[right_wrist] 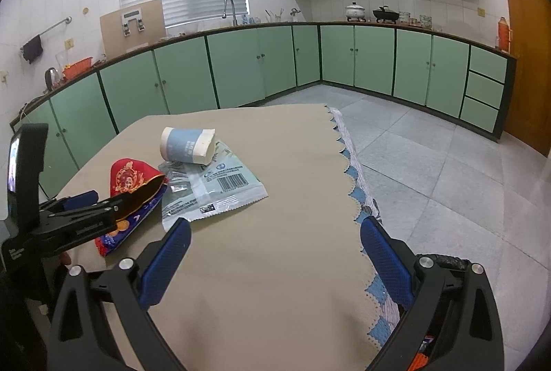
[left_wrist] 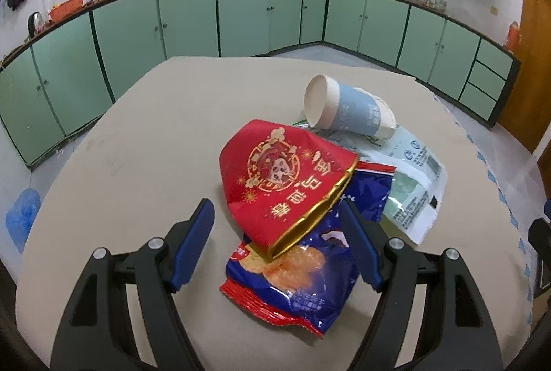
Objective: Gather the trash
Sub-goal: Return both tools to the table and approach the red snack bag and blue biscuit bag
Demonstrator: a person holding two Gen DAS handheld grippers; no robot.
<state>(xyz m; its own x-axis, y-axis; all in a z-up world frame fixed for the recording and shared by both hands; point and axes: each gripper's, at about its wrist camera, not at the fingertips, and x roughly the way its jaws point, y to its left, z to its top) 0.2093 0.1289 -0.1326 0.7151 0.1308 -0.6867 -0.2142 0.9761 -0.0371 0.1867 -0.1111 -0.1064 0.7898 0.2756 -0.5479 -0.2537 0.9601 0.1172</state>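
A pile of trash lies on the beige table [left_wrist: 144,144]. A red and gold wrapper [left_wrist: 275,175] lies on a blue chip bag [left_wrist: 299,281]. A pale green and white plastic bag [left_wrist: 413,185] lies to the right, and a tipped blue and white paper cup [left_wrist: 347,106] lies behind. My left gripper [left_wrist: 275,233] is open, its fingers either side of the red wrapper and chip bag. My right gripper [right_wrist: 275,243] is open and empty above the table's near right part. In the right wrist view the cup [right_wrist: 187,144], plastic bag [right_wrist: 213,188], red wrapper [right_wrist: 132,180] and left gripper [right_wrist: 93,199] show at the left.
The tablecloth's scalloped edge [right_wrist: 347,164] runs along the table's right side, with tiled floor [right_wrist: 447,171] beyond. Green kitchen cabinets [right_wrist: 258,64] line the back walls. A blue object [left_wrist: 22,216] sits on the floor at the left.
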